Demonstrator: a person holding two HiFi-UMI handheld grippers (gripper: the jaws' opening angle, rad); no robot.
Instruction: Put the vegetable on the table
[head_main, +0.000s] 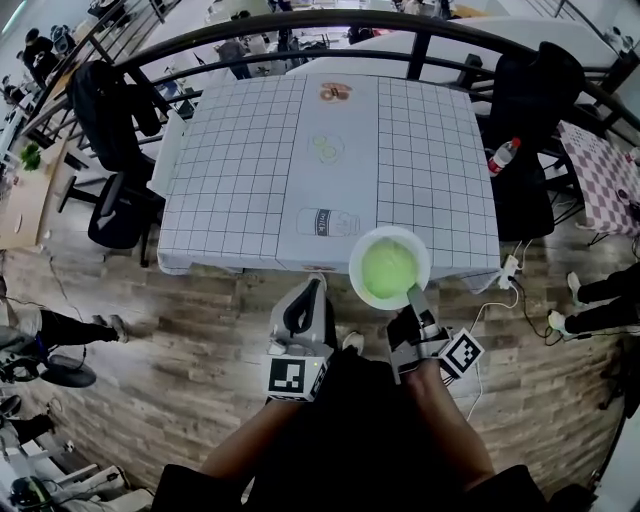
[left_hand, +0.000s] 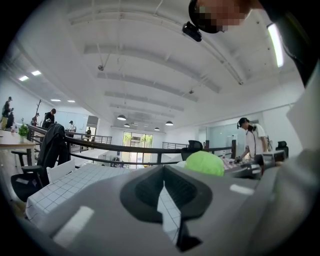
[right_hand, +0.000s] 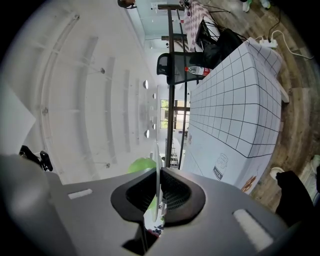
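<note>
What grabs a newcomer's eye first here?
The bright green vegetable on a white plate stands out, held at the near edge of the grid-clothed table. The right hand-held gripper is clamped on the plate's rim. The left hand-held gripper sits shut and empty just left of the plate.

1. One surface (head_main: 240, 180), with three prints (head_main: 328, 222) on its cloth.
2. One white plate (head_main: 365, 245).
3. One green vegetable (head_main: 388, 270).
4. Two grippers: left tongs (head_main: 318, 286), right tongs (head_main: 413, 292).
5. One bottle (head_main: 503, 155).
</note>
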